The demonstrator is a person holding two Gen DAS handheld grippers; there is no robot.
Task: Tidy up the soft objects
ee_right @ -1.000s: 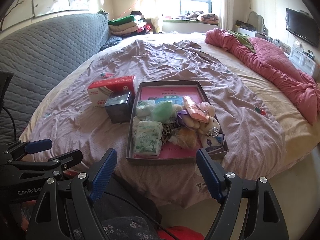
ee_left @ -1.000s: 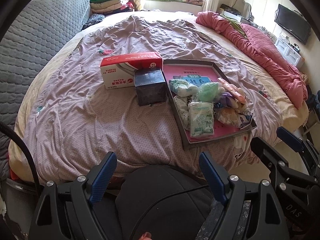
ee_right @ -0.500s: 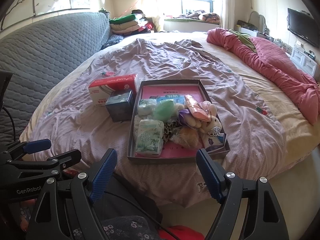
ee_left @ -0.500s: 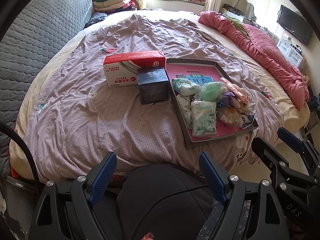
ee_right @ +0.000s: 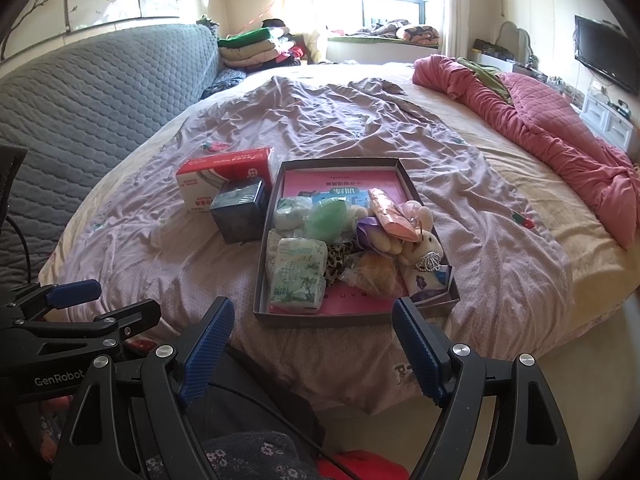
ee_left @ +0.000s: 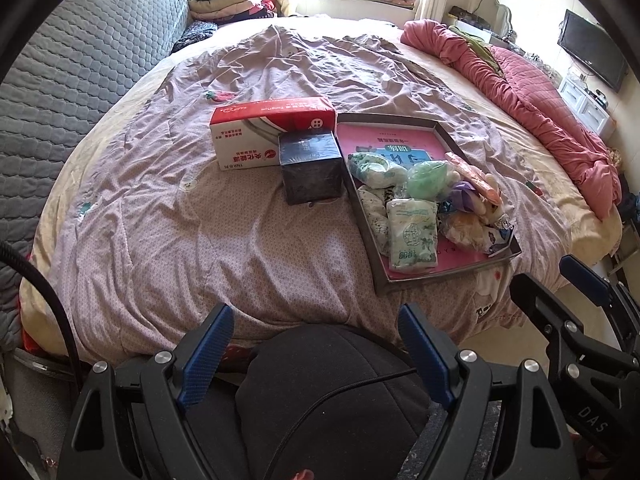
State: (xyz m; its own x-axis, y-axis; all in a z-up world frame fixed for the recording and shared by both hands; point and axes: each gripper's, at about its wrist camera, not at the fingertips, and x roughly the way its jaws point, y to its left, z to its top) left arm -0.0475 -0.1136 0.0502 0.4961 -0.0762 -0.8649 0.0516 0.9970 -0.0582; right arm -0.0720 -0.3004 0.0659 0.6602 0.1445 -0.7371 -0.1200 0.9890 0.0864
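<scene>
The soft things, among them a tissue pack (ee_right: 298, 278) and a plush rabbit (ee_right: 426, 258), lie heaped in the tray (ee_right: 340, 316) on the bed (ee_right: 160, 256), fitting either gathered or awaiting sorting, while both grippers (ee_left: 314, 350) (ee_right: 310, 344) hang back, jaws wide and empty.

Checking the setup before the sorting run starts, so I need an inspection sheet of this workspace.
Surface: bed with wrinkled mauve bedspread.
Job's things: shallow tray holding wipes pack, green pouf, plush bunny and other soft bits, piled.
Clutter: red-white tissue box and dark box beside the tray.
Grippers: left gripper and right gripper both open, empty, short of the bed edge.
Cables: black cable at left.
Surroundings: grey headboard, pink quilt, folded clothes, television.
</scene>
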